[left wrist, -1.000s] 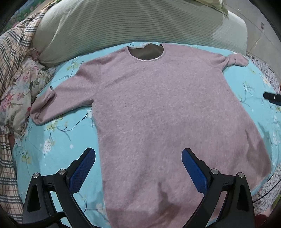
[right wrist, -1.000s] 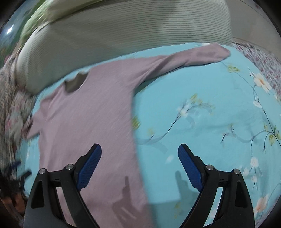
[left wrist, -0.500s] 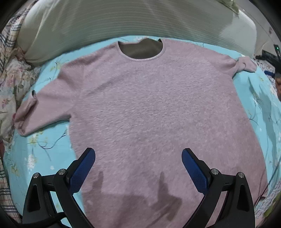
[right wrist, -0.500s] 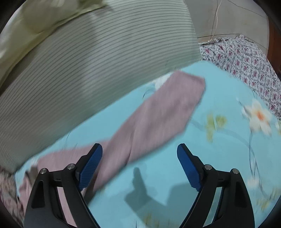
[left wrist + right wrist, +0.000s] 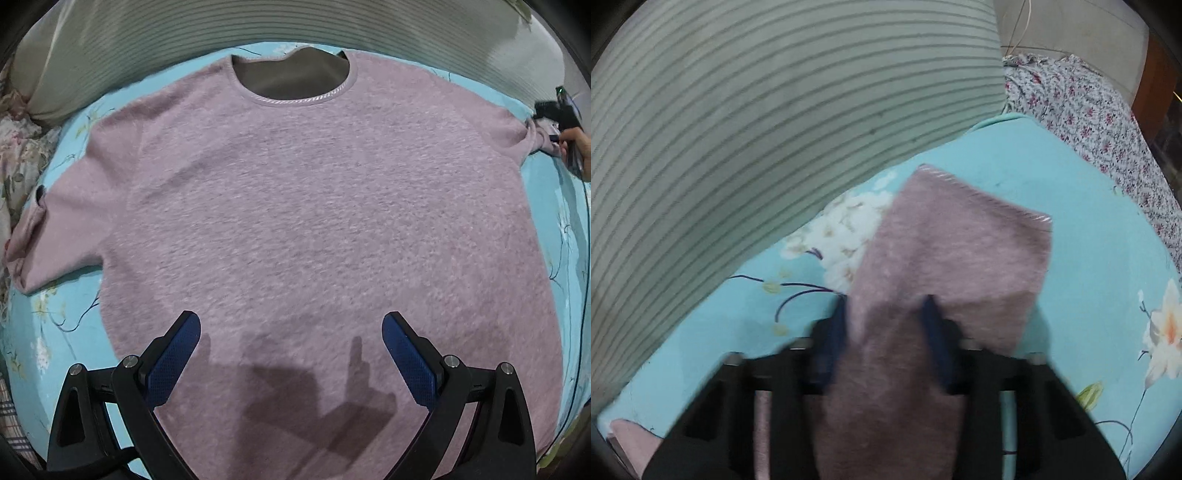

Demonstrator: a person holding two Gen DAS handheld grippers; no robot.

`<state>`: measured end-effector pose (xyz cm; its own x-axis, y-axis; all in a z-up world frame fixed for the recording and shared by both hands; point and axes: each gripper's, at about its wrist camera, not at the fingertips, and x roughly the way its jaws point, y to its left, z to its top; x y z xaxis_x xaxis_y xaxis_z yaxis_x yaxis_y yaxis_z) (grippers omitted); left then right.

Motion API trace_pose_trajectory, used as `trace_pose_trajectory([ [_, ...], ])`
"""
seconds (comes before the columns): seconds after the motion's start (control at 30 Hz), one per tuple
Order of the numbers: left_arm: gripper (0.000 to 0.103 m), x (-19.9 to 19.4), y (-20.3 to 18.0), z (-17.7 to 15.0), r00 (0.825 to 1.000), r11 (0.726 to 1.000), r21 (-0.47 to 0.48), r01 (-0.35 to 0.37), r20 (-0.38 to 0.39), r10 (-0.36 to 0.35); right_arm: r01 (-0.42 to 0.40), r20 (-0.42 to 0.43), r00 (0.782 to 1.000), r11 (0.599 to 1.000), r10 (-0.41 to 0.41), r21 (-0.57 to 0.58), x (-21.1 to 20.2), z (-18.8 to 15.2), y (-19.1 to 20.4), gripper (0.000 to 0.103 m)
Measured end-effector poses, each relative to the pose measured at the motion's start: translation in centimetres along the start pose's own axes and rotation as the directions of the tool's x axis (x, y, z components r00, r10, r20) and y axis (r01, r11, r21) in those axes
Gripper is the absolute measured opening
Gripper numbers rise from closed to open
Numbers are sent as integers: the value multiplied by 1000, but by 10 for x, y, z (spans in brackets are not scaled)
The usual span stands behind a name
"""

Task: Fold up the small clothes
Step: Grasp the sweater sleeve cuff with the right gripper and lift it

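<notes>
A big bed with a blue flowery sheet [image 5: 66, 332] holds a fuzzy pink long-sleeved top [image 5: 314, 221], lying flat with its neck hole toward the striped green pillow [image 5: 757, 129]. The right gripper [image 5: 886, 332] has just been closing and now pinches the top's right sleeve [image 5: 960, 251] near the cuff, and the sleeve's long way runs straight out ahead of it. The left gripper [image 5: 291, 350] hangs above the bottom of the top with its jaws wide apart, holding nothing, so the right one is nearer for folding the sleeve in.

Your right gripper [image 5: 886, 332] blurred by motion, sweater [image 5: 295, 221] hem cut off below, sleeve [image 5: 960, 251] partly hidden under the fingers
</notes>
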<state>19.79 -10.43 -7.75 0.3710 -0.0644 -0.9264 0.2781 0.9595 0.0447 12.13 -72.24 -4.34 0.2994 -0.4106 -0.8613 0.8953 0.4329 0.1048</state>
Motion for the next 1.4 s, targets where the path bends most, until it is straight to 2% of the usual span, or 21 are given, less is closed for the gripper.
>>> trace_pose_trajectory([
  [0.07,99,1,-3,5,1000,1000,1,12,8,-12,-51,21,998,999,51,-14,-11,-5,3,7],
  [0.17,99,3,-6,9,1000,1000,6,28,12,-28,-174,43,983,981,178,-88,-38,-23,27,7],
  [0.27,99,2,-8,11,999,999,13,36,19,-36,-292,29,953,941,301,-173,-68,-51,60,7],
  [0.33,99,-1,-7,12,999,999,10,42,26,-42,-376,-1,923,900,385,-221,-86,-78,90,7],
  [0.5,99,-14,5,7,997,999,-9,53,59,-53,-555,-123,829,776,546,-299,-118,-153,170,7],
  [0.67,99,-31,28,-6,995,998,-48,43,94,-39,-707,-257,702,608,664,-362,-147,-233,255,7],
  [0.7,99,-32,34,-7,994,997,-61,46,97,-40,-733,-285,674,567,682,-377,-153,-250,271,7],
  [0.8,99,-37,56,-15,994,992,-117,52,103,-40,-788,-371,606,465,704,-405,-161,-296,314,7],
  [0.9,99,-41,76,-24,993,986,-160,45,112,-28,-824,-462,558,391,689,-411,-157,-337,346,7],
  [1.07,99,-43,103,-34,993,976,-216,37,114,-12,-848,-576,527,342,624,-405,-141,-383,376,8],
  [1.13,99,-42,111,-35,993,971,-235,47,118,-19,-850,-613,526,344,589,-399,-136,-400,388,13],
  [1.23,99,-39,122,-29,990,963,-257,80,133,-47,-863,-649,504,343,570,-370,-128,-401,382,37],
  [1.33,99,-32,128,-13,985,960,-254,120,151,-83,-866,-633,500,355,591,-352,-132,-388,368,41],
  [1.4,99,-26,134,5,980,960,-244,135,173,-93,-858,-606,513,381,608,-344,-136,-370,353,41],
])
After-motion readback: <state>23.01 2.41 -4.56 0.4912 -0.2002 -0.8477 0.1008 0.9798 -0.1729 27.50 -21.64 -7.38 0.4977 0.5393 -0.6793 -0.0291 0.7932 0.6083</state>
